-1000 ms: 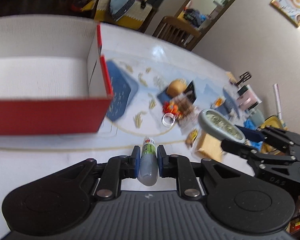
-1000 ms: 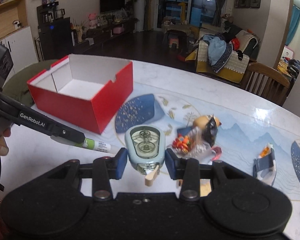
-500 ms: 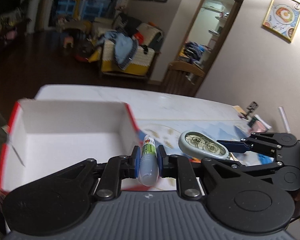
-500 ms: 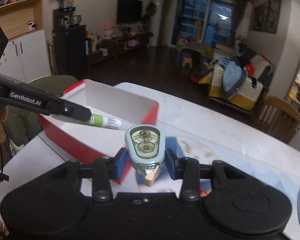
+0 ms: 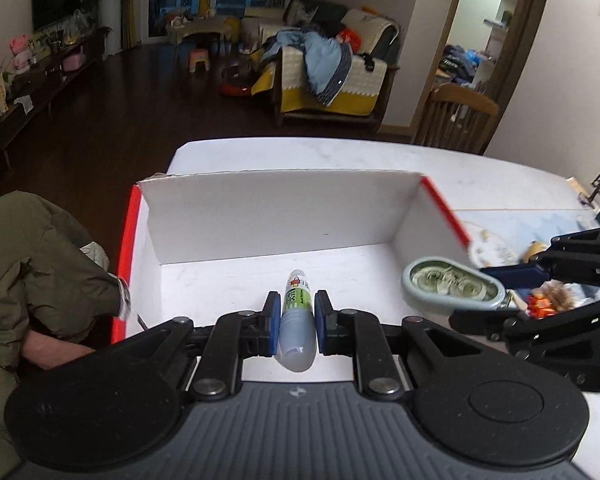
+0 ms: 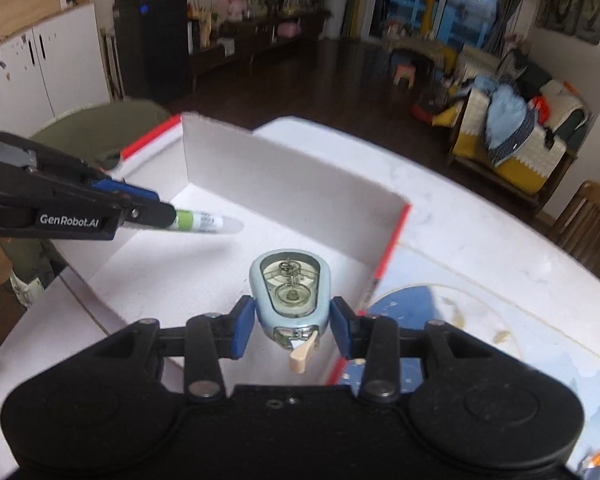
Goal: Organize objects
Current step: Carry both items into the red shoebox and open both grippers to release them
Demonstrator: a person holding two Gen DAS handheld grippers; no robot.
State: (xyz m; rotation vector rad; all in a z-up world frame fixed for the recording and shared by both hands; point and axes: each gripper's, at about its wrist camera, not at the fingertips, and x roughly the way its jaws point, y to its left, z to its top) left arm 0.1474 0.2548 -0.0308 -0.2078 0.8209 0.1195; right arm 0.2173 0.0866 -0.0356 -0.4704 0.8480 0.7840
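You held the glue stick (image 5: 296,320) clenched in your left tongs (image 5: 296,326) and the correction tape (image 6: 290,292) in your right tongs (image 6: 292,322), both over the box (image 5: 280,208); lowering before releasing would have served best.

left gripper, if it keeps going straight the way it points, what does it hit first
Probably the box: the left gripper, shut on the glue stick, points at its white floor and far wall. Which comes first is unclear.

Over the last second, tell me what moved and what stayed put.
Both tools carried their loads from above the cluttered table to over the open red box. Unchanged: the left tool still grips the glue stick, and the right tool the correction tape; nothing released.
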